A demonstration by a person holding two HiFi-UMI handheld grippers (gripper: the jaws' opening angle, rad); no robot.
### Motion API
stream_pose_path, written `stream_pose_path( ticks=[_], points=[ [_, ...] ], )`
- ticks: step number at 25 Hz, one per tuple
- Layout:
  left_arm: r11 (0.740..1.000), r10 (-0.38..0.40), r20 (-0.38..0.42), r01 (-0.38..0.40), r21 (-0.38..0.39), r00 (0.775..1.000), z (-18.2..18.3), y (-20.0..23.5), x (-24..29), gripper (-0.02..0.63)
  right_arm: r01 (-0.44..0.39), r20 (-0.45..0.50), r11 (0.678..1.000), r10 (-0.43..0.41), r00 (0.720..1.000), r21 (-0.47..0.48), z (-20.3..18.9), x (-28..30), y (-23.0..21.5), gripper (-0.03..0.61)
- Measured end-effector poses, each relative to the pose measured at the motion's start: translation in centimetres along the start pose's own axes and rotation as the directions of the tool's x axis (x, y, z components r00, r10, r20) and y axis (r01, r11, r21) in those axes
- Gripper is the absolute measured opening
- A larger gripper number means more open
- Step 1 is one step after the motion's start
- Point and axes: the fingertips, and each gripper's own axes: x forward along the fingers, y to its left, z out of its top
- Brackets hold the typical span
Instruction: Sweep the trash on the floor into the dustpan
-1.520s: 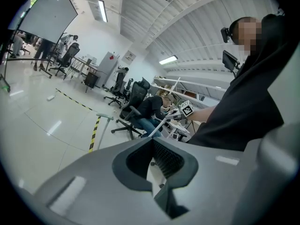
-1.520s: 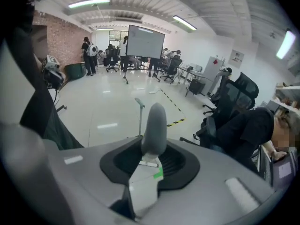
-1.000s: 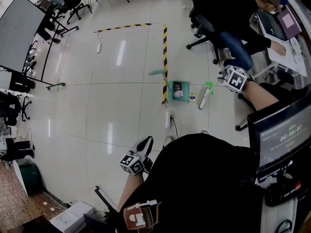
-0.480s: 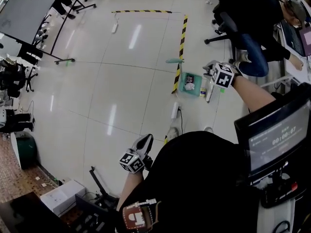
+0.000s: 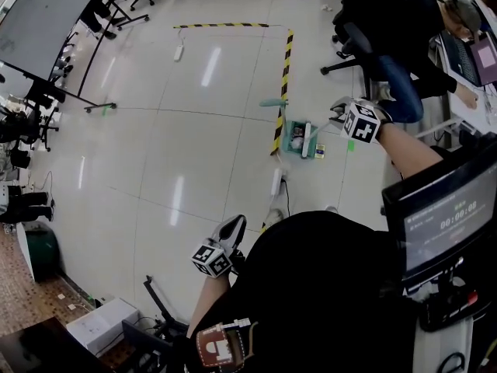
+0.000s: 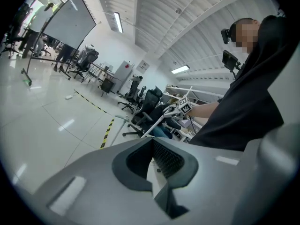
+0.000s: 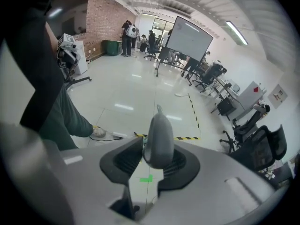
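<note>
A green dustpan (image 5: 297,140) lies on the floor beside the striped tape, with white crumpled trash inside and its teal handle (image 5: 272,102) pointing away. My right gripper (image 5: 339,112) is shut on the grey top end of a white broom (image 7: 158,137). The broom's shaft (image 5: 307,137) slants down over the dustpan's right side. A small yellow scrap (image 5: 320,152) lies just right of the pan. The left gripper (image 5: 231,230) hangs low near my body, jaws together and nothing in them; in its own view the left gripper (image 6: 153,143) points across the room at the broom shaft (image 6: 157,122).
Black-and-yellow tape (image 5: 285,68) marks the floor. A white power strip (image 5: 275,181) with a cable lies near my feet. A seated person (image 5: 396,29) and office chairs are at the right, a monitor (image 5: 443,216) close by, and a green tape mark (image 5: 349,144) on the floor.
The right gripper has carried the broom left, from beside the dustpan to over its right side. The left gripper has stayed put.
</note>
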Motion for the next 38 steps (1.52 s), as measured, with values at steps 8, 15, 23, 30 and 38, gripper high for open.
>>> stream_pose_path(
  ticks=[8, 15, 23, 30, 38],
  points=[
    [0.995, -0.083, -0.065, 0.086, 0.052, 0.994, 0.4, -0.9, 4.7, -0.003, 0.039, -0.024, 0.988, -0.036, 0.999, 0.153, -7.5, -4.9, 0.2, 0.098],
    [0.979, -0.175, -0.081, 0.182, 0.095, 0.981, 0.0, -4.5, 9.2, -0.003, 0.035, -0.051, 0.982, -0.026, 0.998, 0.186, -11.8, -7.3, 1.9, 0.098],
    [0.992, -0.109, -0.095, 0.114, 0.056, 0.990, -2.1, -3.1, 5.5, -0.003, 0.004, -0.133, 0.963, 0.033, 0.991, 0.269, -14.7, -8.3, 1.9, 0.098],
    [0.991, -0.108, -0.105, 0.115, 0.065, 0.989, -1.1, -2.0, 5.5, -0.003, 0.069, -0.093, 0.937, -0.040, 0.995, 0.342, -16.2, -8.6, 1.1, 0.098],
    [0.977, -0.186, -0.162, 0.200, 0.074, 0.969, -2.4, -2.8, 8.3, -0.003, 0.123, -0.237, 0.882, -0.014, 0.971, 0.454, -26.3, -10.3, 5.4, 0.097]
  ],
)
